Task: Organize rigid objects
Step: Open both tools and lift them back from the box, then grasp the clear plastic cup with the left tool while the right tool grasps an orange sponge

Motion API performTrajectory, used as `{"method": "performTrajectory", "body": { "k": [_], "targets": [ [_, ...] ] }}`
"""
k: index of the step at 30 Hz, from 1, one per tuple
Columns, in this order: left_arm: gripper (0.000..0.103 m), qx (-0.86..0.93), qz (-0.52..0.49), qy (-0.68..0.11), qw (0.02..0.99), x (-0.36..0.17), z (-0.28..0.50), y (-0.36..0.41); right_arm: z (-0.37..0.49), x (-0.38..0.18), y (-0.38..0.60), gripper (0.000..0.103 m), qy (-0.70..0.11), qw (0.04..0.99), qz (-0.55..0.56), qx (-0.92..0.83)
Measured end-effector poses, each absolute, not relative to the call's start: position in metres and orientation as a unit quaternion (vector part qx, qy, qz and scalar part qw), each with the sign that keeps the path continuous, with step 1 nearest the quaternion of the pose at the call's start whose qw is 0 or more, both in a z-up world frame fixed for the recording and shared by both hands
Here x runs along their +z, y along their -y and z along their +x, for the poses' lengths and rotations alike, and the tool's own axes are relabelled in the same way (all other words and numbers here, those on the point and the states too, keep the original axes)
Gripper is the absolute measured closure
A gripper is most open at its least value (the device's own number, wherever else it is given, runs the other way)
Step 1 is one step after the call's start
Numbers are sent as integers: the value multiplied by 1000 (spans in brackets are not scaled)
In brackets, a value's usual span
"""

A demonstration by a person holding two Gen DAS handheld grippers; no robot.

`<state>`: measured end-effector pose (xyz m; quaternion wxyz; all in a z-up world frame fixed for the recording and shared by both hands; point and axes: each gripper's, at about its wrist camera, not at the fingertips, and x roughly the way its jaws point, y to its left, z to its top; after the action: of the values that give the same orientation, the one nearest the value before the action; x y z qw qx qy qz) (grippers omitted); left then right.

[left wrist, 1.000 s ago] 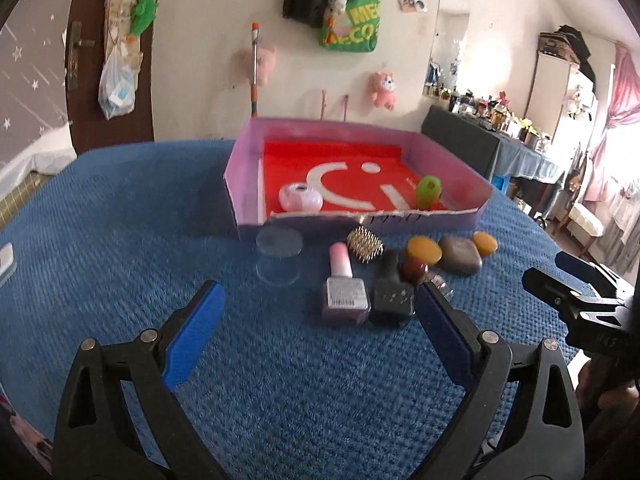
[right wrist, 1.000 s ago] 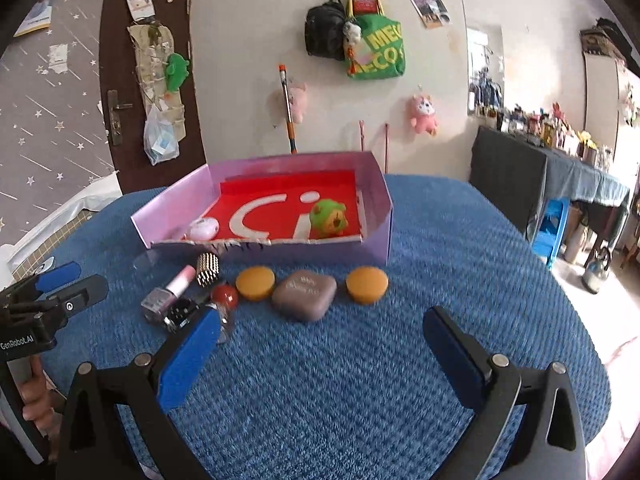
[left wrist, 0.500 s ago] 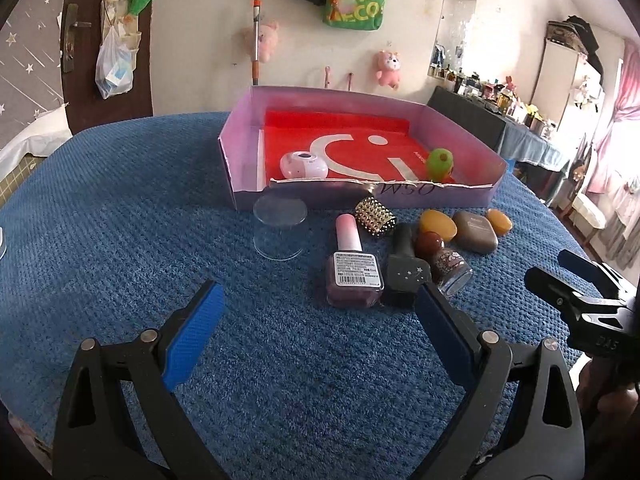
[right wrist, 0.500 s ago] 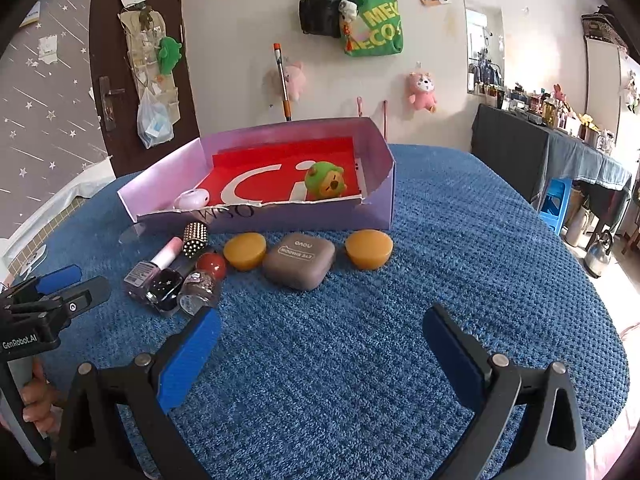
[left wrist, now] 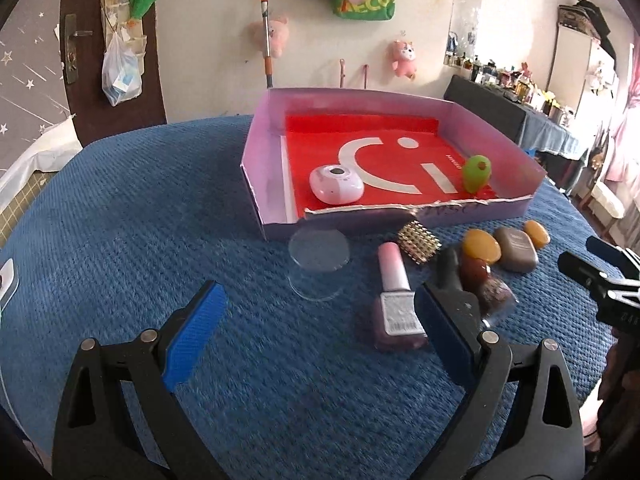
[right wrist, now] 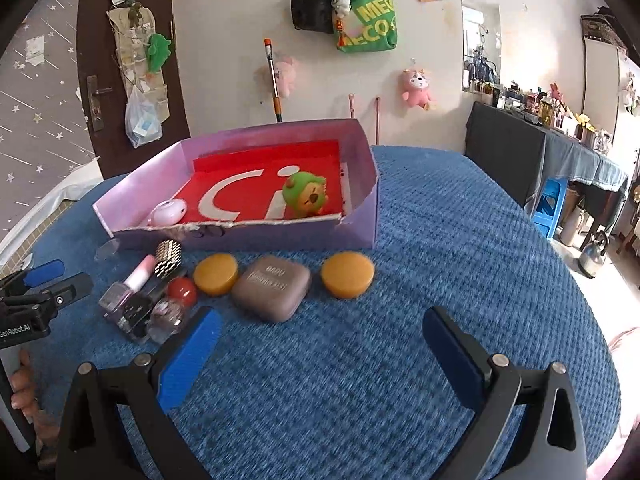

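A purple box (left wrist: 252, 168) with a red floor holds a pink case (left wrist: 336, 189) and a green toy (left wrist: 476, 173); the box also shows in the right wrist view (right wrist: 364, 220). In front of it lie a clear round lid (left wrist: 319, 258), a pink-capped polish bottle (left wrist: 394, 304), a gold studded piece (left wrist: 419, 242), a dark bottle (left wrist: 454, 284), a red-capped bottle (right wrist: 174, 308), two orange discs (right wrist: 216, 279) (right wrist: 347, 274) and a brown case (right wrist: 272, 293). My left gripper (left wrist: 316, 336) is open and empty, just short of the lid and polish bottle. My right gripper (right wrist: 320, 354) is open and empty, short of the brown case.
The table (left wrist: 120, 240) is covered with a blue textured cloth. A white object (left wrist: 6, 284) lies at its far left edge. A dark side table (right wrist: 520, 152) with bottles and a blue stool (right wrist: 550, 206) stand to the right.
Both grippers have moved forward towards the row of objects, so the objects appear larger and nearer. Both stay open and nothing on the table has moved.
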<state>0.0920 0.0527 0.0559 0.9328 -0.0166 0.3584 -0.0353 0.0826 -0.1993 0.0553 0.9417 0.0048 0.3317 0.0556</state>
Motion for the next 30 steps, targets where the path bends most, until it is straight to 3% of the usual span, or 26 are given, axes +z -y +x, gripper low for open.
{"method": "performTrajectory", "body": {
  "k": [8, 14, 19, 27, 30],
  "targets": [
    [7, -35, -18, -382, 923, 53, 117, -59, 123, 55, 220, 0, -368, 928, 19, 48],
    [19, -36, -20, -403, 914, 46, 133, -64, 148, 51, 224, 8, -399, 916, 7, 41],
    [32, -40, -22, -418, 907, 41, 142, -66, 158, 46, 223, 9, -410, 911, 4, 38],
    [41, -51, -26, -433, 900, 32, 150, -66, 170, 36, 224, 25, -430, 902, 2, 38],
    [57, -64, -29, -431, 900, 34, 151, -64, 171, 36, 223, 33, -430, 902, -2, 45]
  ]
}}
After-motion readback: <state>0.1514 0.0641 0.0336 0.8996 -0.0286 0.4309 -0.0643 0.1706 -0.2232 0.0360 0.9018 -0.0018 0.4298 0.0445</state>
